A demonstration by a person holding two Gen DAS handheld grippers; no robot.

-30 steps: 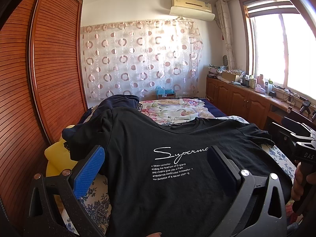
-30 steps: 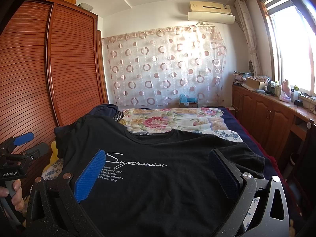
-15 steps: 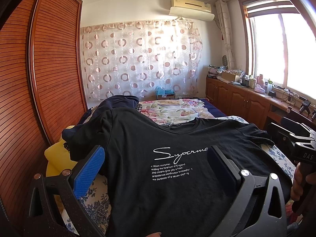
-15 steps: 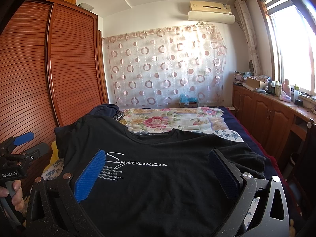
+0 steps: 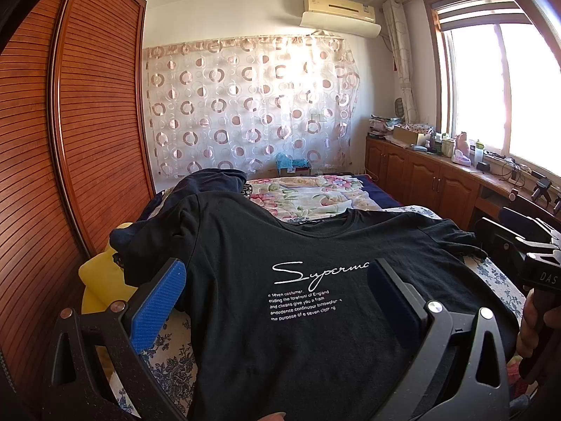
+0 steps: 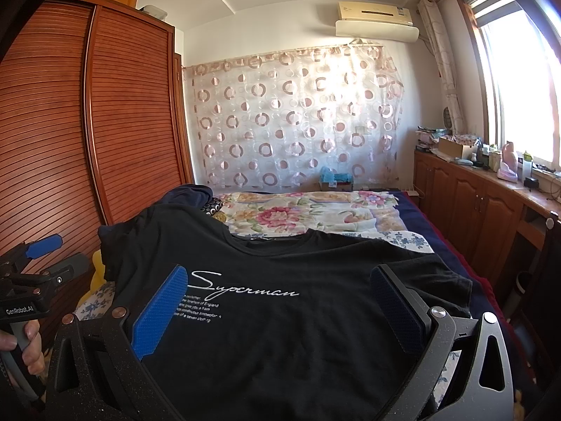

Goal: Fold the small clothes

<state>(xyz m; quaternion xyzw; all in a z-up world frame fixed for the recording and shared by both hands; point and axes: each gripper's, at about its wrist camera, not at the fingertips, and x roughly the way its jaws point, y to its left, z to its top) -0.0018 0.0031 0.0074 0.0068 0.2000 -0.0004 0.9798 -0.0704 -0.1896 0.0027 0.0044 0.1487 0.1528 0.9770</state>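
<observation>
A black T-shirt (image 5: 315,315) with white "Superman" print lies spread flat, front up, on the bed; it also shows in the right wrist view (image 6: 298,315). My left gripper (image 5: 277,287) is open and empty, hovering over the shirt's lower left part, its jaws wide apart. My right gripper (image 6: 280,291) is open and empty over the shirt's lower right part. Each gripper shows in the other's view: the right one at the far right edge (image 5: 526,249), the left one at the far left edge (image 6: 38,263).
A floral quilt (image 6: 315,214) and dark blue clothing (image 5: 210,182) lie further up the bed. A yellow pillow (image 5: 101,280) sits left of the shirt. A slatted wooden wardrobe (image 5: 70,140) stands on the left, low cabinets (image 6: 473,203) under the window on the right.
</observation>
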